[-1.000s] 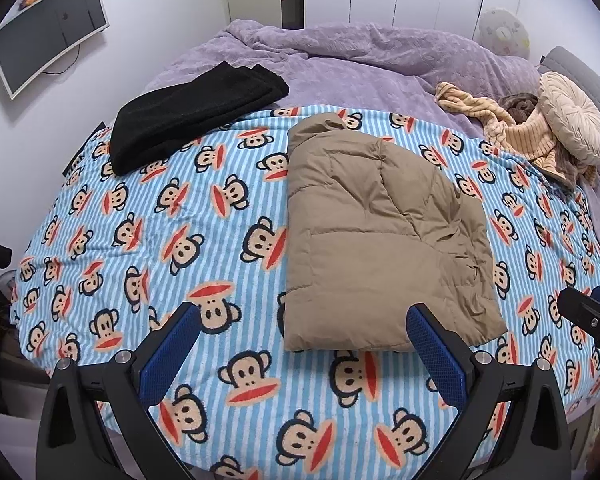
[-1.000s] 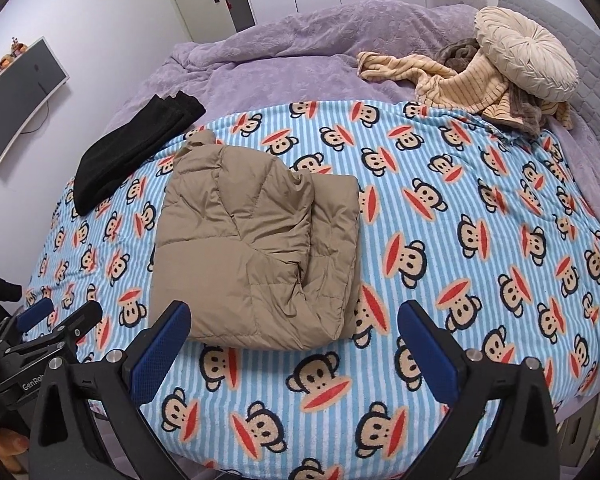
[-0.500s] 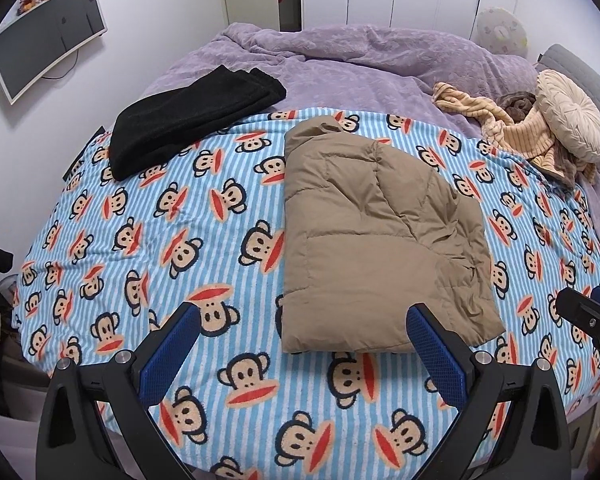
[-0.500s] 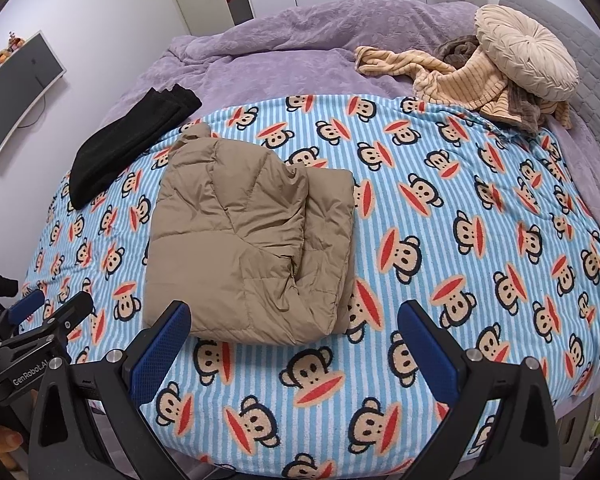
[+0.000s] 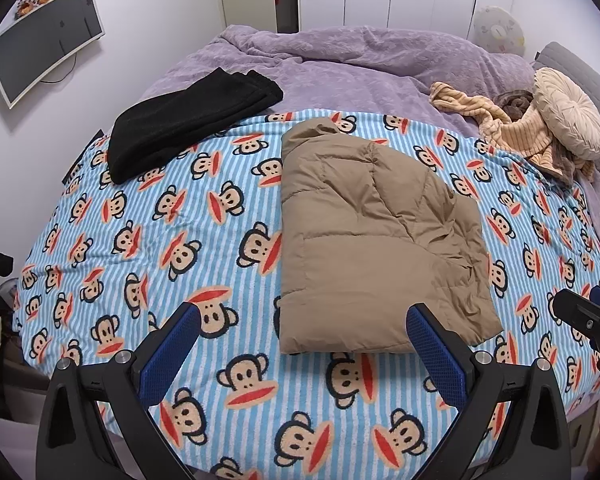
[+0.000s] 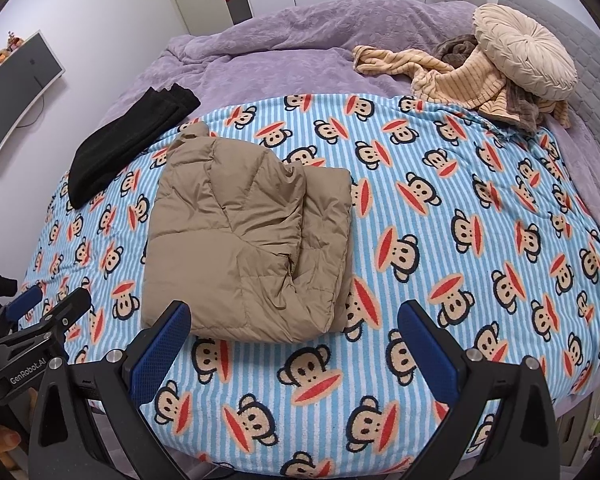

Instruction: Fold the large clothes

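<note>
In the left wrist view we see the left gripper [image 5: 304, 344] with its blue-padded fingers spread wide and nothing between them, held above the near edge of the monkey-print blanket [image 5: 148, 216]. The tan puffer jacket [image 5: 372, 248] lies folded into a compact bundle on that blanket, just ahead of the right-hand finger, whose tip overlaps the bundle's near corner in the picture; we cannot tell whether they touch. This view shows the jacket's smooth folded left edge. At the right edge, part of the right gripper [image 5: 592, 320] pokes in, cut off by the frame. A folded black garment [image 5: 188, 120] sits well apart at the far left, half on the purple duvet [image 5: 360, 64].

From the right wrist view we see the right gripper [image 6: 294, 340] likewise wide open and empty, over the blanket [image 6: 460, 216]. Here the jacket [image 6: 248, 240] sits ahead and left, and only this view reveals its layered right side, where folds stack and a crumpled lip tucks under. The left gripper [image 6: 40, 312] appears at the lower left, partly cut off. The round cream cushion [image 6: 524, 60] rests on a heap of striped beige clothes [image 6: 452, 80], hiding part of it.
</note>
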`<state>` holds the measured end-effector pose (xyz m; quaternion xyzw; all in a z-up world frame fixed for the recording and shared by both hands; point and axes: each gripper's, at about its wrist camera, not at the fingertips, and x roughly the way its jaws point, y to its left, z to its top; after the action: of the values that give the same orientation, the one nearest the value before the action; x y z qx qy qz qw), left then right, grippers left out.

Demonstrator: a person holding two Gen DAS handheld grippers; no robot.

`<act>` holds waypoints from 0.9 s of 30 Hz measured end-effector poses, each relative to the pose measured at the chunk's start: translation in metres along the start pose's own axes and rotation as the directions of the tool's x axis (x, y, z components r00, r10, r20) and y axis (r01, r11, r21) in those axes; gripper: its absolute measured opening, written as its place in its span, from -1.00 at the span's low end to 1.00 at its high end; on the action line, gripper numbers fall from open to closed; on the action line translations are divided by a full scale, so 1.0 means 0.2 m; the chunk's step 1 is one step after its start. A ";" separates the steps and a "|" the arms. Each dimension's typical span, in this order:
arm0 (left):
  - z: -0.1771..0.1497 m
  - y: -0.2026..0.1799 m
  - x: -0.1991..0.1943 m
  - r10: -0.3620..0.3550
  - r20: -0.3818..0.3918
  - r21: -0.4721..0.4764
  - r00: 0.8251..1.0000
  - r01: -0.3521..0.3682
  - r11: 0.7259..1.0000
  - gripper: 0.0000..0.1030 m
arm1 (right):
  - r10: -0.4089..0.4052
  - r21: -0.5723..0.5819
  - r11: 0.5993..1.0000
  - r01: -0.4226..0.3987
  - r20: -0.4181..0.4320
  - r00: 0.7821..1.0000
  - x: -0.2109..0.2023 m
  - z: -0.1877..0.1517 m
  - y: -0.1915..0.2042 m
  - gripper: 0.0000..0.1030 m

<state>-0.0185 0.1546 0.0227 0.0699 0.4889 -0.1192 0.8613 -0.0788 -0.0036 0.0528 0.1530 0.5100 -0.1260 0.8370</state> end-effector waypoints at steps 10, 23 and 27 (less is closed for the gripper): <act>0.00 0.00 0.00 -0.001 -0.001 0.003 1.000 0.001 1.000 1.00 | -0.003 0.000 1.000 0.003 0.000 1.000 0.00 0.00 0.01 0.99; 0.00 -0.01 0.00 -0.001 0.002 0.006 1.000 0.001 1.000 1.00 | -0.006 0.003 1.000 0.006 0.001 1.000 0.00 0.00 -0.01 0.99; 0.00 -0.01 0.00 0.000 0.001 0.005 1.000 0.000 1.000 1.00 | -0.005 0.002 1.000 0.005 0.000 1.000 0.00 0.00 -0.01 0.99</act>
<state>-0.0193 0.1524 0.0238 0.0719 0.4882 -0.1202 0.8614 -0.0802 -0.0061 0.0528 0.1527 0.5103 -0.1288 0.8365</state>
